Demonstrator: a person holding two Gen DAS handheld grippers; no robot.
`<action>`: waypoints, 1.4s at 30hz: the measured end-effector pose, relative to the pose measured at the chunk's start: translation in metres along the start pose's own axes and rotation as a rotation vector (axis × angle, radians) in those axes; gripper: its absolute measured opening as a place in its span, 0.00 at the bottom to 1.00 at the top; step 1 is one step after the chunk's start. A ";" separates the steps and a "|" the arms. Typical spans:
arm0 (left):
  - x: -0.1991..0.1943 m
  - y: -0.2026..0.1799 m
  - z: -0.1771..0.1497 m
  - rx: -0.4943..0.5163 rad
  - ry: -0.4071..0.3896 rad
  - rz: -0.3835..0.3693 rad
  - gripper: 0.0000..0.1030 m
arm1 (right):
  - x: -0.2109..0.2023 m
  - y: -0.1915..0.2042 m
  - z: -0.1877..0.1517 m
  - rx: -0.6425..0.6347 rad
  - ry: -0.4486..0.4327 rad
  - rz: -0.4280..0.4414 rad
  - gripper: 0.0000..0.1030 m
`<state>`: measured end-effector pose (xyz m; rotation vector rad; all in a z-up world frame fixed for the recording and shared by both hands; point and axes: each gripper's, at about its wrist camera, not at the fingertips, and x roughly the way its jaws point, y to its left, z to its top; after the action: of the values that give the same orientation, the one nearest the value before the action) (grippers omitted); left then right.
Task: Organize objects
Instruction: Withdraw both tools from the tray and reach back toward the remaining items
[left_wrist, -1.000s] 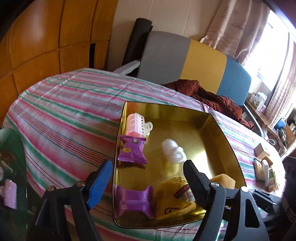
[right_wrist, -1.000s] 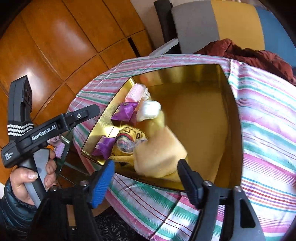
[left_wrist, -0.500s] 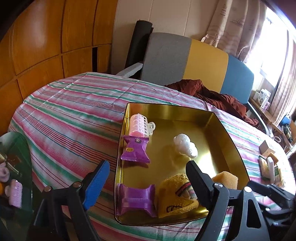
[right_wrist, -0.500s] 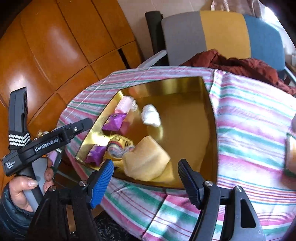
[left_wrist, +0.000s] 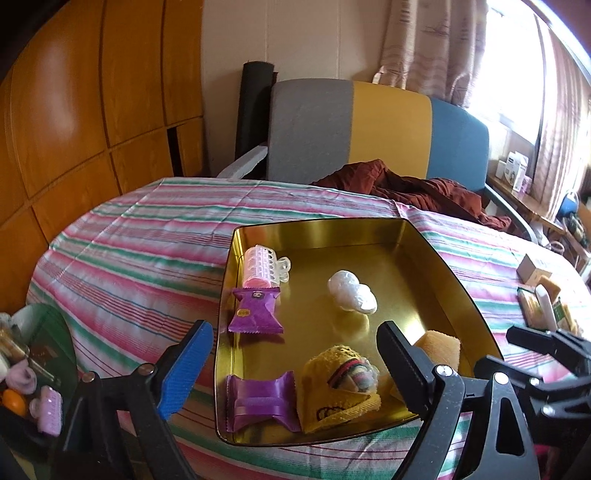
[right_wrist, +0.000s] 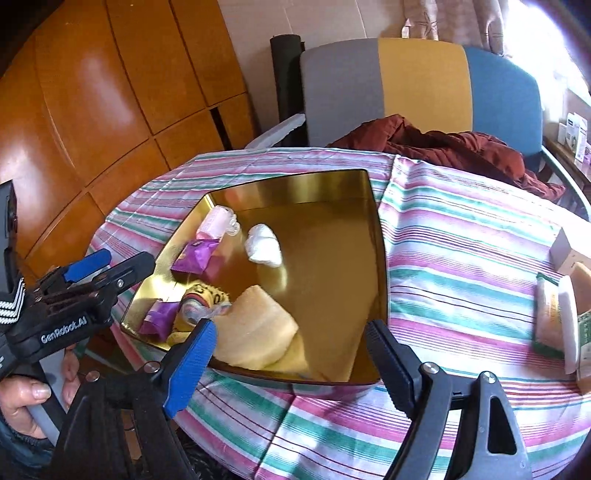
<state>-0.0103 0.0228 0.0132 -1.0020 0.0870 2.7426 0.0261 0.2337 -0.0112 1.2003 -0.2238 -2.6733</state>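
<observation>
A square gold metal tray (left_wrist: 436, 254) sits on a round table under a pink, green and white striped cloth (left_wrist: 140, 243), at centre frame in both wrist views.

Contents, left wrist view:
- pink cylindrical hair roller (left_wrist: 260, 266) against the tray's left wall;
- purple foil snack packet (left_wrist: 255, 312) touching the roller's near end;
- second purple packet (left_wrist: 258, 400) in the lower left corner;
- yellow knitted cloth item (left_wrist: 338, 387) just beside it;
- white crumpled plastic bundle (left_wrist: 352, 291) near the tray's middle;
- pale yellow sponge (left_wrist: 441, 345) at the right wall, partly hidden.

Left gripper (left_wrist: 295, 360): at the bottom of the frame, jaws wide apart and just been opening, nothing between the pads.

Right gripper (right_wrist: 290, 356): at the bottom of the frame over the tray's near edge, jaws apart, likewise just been opening, pads clear of the sponge.

A hand (right_wrist: 26, 395) at lower left of the right wrist view holds the left gripper's handle.
</observation>
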 end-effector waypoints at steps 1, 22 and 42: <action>0.000 -0.002 0.000 0.009 -0.001 -0.003 0.88 | -0.001 -0.001 0.000 0.003 -0.002 -0.006 0.82; -0.011 -0.058 0.013 0.138 -0.030 -0.095 0.90 | -0.065 -0.120 0.004 0.192 -0.074 -0.274 0.82; 0.005 -0.183 0.032 0.341 0.017 -0.356 0.90 | -0.178 -0.309 -0.050 0.731 -0.244 -0.555 0.82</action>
<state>0.0070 0.2067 0.0382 -0.8507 0.3330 2.2971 0.1418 0.5742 0.0166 1.2262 -1.1409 -3.3653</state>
